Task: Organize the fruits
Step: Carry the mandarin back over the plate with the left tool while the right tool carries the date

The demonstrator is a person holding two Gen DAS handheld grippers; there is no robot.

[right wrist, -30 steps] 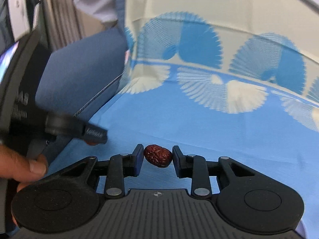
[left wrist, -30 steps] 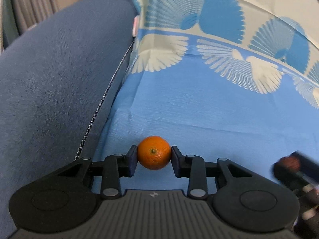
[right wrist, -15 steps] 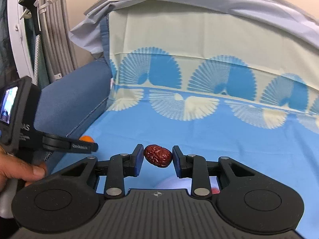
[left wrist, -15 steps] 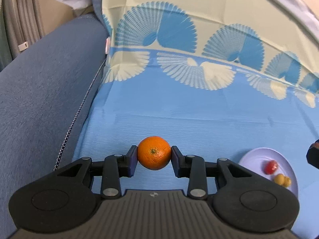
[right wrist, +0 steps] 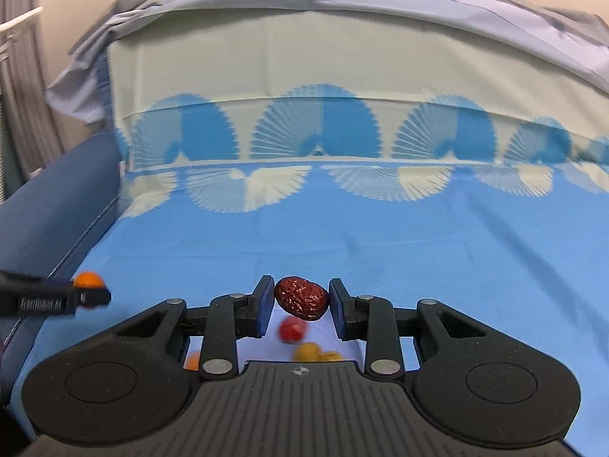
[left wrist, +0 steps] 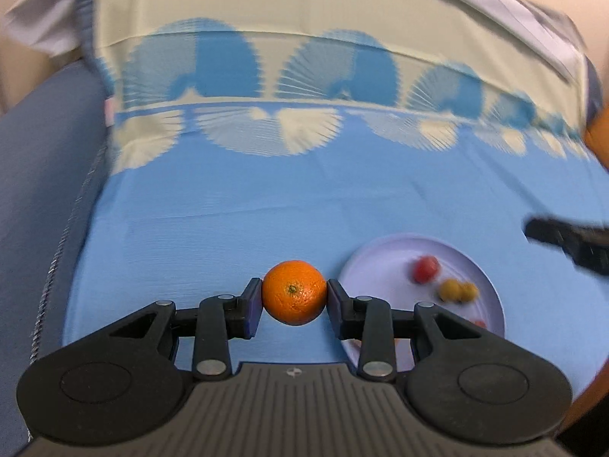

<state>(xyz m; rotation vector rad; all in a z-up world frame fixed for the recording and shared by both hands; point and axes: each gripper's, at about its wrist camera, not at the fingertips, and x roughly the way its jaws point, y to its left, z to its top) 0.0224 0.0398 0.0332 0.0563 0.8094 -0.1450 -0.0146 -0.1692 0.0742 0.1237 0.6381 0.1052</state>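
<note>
Left gripper [left wrist: 294,293] clamped on an orange [left wrist: 294,292], pads against both flanks, fruit carried clear of the blue cloth [left wrist: 236,205]. Right gripper [right wrist: 301,299] partly closed on a wrinkled red date [right wrist: 302,298], held tilted between the pads, directly above the plate [right wrist: 251,350].

Risks, judged from this:
- Date gripped askew on a small, uneven surface; likely to twist out if jolted or swung fast, then drop anywhere on the cloth.
- Orange round and smooth; contact only at two narrow patches, so a slip or roll on release probable. Released from height, could bounce off the shallow plate or knock the small fruits out.
- Both tools converging on one plate; collision between them possible, seen close at the right edge of the left view.
- Soft bedding under the plate; a hard touch on the rim could tip it.

Containers:
- Pale plate [left wrist: 384,262] just right of the held orange, flat on the cloth. Contents: one red cherry tomato [left wrist: 425,269], two small yellow fruits [left wrist: 458,290] touching each other, a further red piece at the near rim, partly hidden.
- Right view adds a small orange piece [right wrist: 193,360] at the left, mostly hidden by the gripper.

Beyond: patterned cover draped over the backrest [right wrist: 304,76], nothing on it.
</note>
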